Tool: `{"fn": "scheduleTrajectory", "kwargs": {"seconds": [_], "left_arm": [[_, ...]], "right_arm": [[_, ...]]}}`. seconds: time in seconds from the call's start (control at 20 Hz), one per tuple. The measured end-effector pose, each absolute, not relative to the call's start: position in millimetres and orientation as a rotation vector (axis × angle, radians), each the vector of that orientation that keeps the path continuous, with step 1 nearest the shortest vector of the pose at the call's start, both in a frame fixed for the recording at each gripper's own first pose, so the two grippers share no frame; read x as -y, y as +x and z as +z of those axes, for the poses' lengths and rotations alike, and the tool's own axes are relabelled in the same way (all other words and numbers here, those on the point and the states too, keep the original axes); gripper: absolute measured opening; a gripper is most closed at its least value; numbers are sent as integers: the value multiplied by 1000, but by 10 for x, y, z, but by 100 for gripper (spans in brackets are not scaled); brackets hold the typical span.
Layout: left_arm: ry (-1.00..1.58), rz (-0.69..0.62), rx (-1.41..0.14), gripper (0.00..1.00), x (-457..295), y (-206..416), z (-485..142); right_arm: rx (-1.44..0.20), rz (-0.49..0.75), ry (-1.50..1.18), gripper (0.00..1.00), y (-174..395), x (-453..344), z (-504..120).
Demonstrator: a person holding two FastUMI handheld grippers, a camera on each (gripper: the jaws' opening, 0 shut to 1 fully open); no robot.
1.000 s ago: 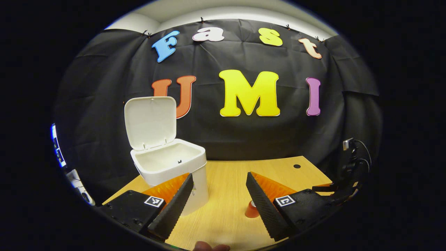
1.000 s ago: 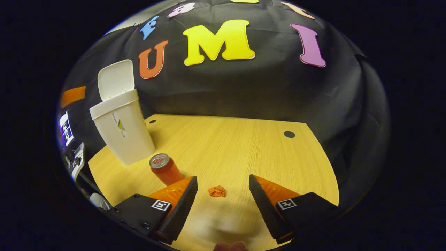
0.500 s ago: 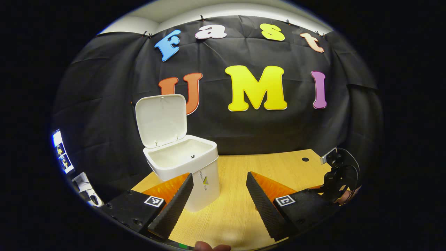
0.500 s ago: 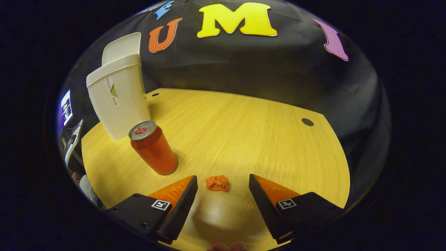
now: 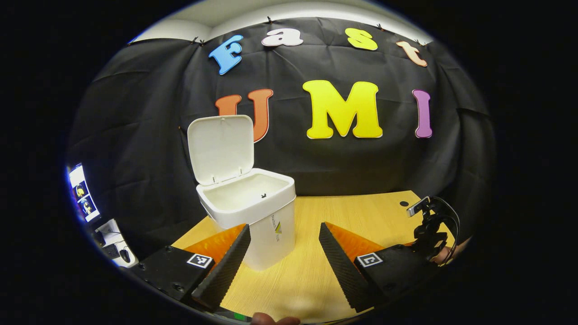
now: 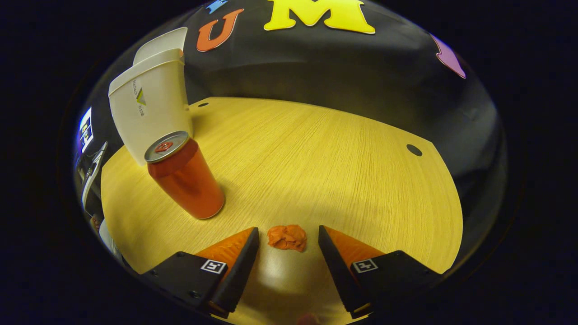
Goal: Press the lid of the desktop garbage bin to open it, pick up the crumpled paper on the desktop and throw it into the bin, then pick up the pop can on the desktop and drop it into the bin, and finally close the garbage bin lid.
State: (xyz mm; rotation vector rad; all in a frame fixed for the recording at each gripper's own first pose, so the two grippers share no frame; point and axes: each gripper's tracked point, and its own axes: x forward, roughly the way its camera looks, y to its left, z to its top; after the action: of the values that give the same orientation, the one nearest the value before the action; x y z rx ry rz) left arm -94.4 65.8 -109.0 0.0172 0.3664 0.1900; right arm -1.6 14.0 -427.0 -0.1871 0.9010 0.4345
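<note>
The white desktop bin (image 5: 257, 212) stands on the wooden table with its lid (image 5: 221, 149) flipped up. My left gripper (image 5: 283, 232) hovers open in front of it, its left finger low against the bin's front. In the right gripper view the same bin (image 6: 151, 115) stands at the far left, with an upright red pop can (image 6: 185, 176) in front of it. An orange crumpled paper (image 6: 287, 237) lies on the table between the tips of my open right gripper (image 6: 287, 234), which is low over the table. The right gripper's rig (image 5: 429, 230) shows at the far right of the left gripper view.
The wooden table (image 6: 325, 167) has round cable holes near its back corners (image 6: 414, 150). A screen and some gear (image 5: 83, 194) sit off the table's left side. The black cloth wall closes the back.
My right gripper has dropped and moved forward until the crumpled paper lies between its fingertips. My left gripper has drifted left and back, so the bin sits more central in its view.
</note>
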Motion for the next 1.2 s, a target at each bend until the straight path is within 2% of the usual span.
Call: {"fn": "scheduleTrajectory", "kwargs": {"seconds": [0.05,0.2,0.25,0.35,0.4,0.55,0.65,0.8,1.2], "left_arm": [[16,194,-369,100,-675,-942,-1095],[15,203,-366,100,-782,-940,-1056],[14,206,-367,100,-798,-936,-1058],[11,209,-370,100,-820,-932,-1056],[7,210,-370,100,-819,-933,-1057],[9,213,-370,100,-838,-943,-1044],[11,213,-365,100,-857,-953,-1022],[8,211,-359,100,-874,-969,-999],[-18,183,-343,100,-864,-914,-1003]], "right_arm": [[-913,428,-185,84,-7,-132,-4287],[-935,424,-165,61,-19,-143,-4311],[-939,427,-161,60,-35,-144,-4280],[-951,423,-159,46,-23,-157,-4299],[-956,424,-159,46,-31,-153,-4295],[-960,434,-195,25,-31,-137,-4312],[-962,450,-183,24,-42,-158,-4283],[-965,475,-173,12,-99,-195,-4201],[-862,501,-81,14,-116,-360,-3226]]}}
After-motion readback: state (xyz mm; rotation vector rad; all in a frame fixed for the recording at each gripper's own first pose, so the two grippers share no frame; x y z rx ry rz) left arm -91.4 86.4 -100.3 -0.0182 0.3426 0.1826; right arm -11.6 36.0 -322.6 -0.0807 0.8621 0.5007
